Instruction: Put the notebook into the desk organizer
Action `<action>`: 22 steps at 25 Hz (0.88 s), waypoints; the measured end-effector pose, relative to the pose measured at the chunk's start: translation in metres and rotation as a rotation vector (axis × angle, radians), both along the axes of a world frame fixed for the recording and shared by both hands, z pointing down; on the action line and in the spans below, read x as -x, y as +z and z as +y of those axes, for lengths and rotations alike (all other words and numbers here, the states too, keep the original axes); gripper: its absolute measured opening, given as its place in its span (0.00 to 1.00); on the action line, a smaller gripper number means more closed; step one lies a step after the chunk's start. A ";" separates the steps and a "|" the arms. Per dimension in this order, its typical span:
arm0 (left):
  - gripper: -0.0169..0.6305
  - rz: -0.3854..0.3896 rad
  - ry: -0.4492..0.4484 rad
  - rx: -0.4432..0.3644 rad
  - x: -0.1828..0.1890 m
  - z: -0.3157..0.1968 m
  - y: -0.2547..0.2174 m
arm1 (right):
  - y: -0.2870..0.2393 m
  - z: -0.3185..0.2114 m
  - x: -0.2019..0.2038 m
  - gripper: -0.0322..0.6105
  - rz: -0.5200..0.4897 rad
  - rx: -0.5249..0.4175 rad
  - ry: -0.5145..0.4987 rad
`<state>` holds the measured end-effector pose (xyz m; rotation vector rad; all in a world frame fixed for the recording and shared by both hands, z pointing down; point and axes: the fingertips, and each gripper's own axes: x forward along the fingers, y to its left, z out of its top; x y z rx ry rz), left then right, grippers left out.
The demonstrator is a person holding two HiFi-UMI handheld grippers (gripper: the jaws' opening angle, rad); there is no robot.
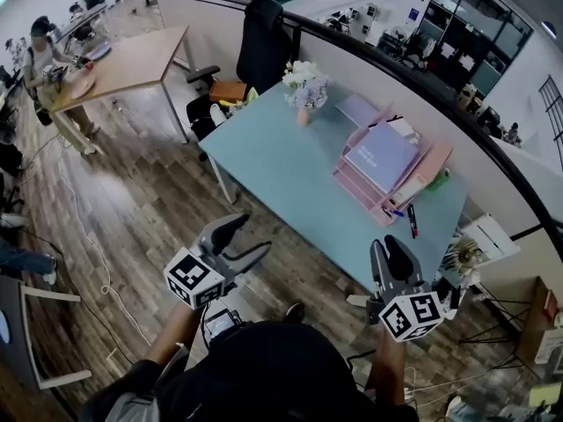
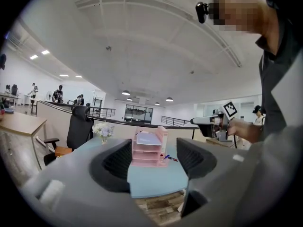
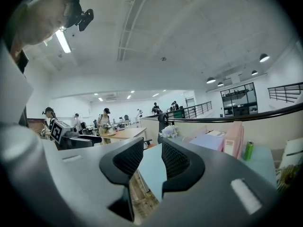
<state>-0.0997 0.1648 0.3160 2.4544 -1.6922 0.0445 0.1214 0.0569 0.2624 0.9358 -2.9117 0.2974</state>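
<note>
The left gripper (image 1: 247, 237) hangs in the air short of the table's near edge. Its jaws are spread wide, and the left gripper view (image 2: 152, 160) shows nothing between them but the far-off desk. The pale blue rectangular table (image 1: 281, 174) stands well apart from both tools.

Toward the left end of its far edge is a small vase of white and lilac flowers (image 1: 304, 88). Just right of that, also along the far edge, lies a flat lavender cover (image 1: 358, 108), which may be a second notebook; I cannot tell for sure.

The pink tiered plastic desk organizer (image 1: 424, 176) takes up the table's right end. A lavender notebook (image 1: 380, 155) lies flat in its top tray, inside the pink walls. Two pens (image 1: 410, 218) rest by the near edge at the organizer's foot, and a green bottle (image 3: 248, 151) stands at the right end beyond it.

The right gripper (image 1: 387, 255) is held up on this side of the near edge, close to the near right corner. Its jaws stand a little apart with only a narrow gap, and the right gripper view (image 3: 152, 162) shows that gap bare.

As I judge it, the notebook sits where the task wants it and neither tool carries anything, so the work looks done. If the flat lavender cover at the far edge is meant too, that one is left to fetch.
</note>
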 end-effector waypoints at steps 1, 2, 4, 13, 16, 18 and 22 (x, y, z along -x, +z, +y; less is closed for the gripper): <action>0.56 -0.005 -0.003 -0.001 -0.001 -0.004 -0.001 | -0.002 -0.006 0.000 0.21 0.001 0.000 -0.004; 0.56 -0.008 -0.009 -0.002 -0.002 -0.008 -0.002 | -0.002 -0.012 0.000 0.21 0.000 0.000 -0.010; 0.56 -0.011 -0.023 -0.003 -0.004 -0.018 -0.004 | -0.003 -0.025 0.000 0.21 -0.006 0.001 -0.024; 0.56 -0.032 -0.064 0.011 -0.023 -0.061 0.000 | 0.005 -0.078 -0.018 0.21 -0.020 0.009 -0.059; 0.56 -0.029 -0.074 0.018 -0.031 -0.076 0.004 | 0.012 -0.093 -0.029 0.21 -0.019 0.013 -0.062; 0.56 -0.022 -0.073 0.024 -0.037 -0.086 0.006 | 0.016 -0.101 -0.036 0.21 -0.017 0.020 -0.055; 0.56 -0.027 -0.040 0.033 -0.046 -0.101 0.009 | 0.025 -0.111 -0.047 0.21 -0.029 0.035 -0.034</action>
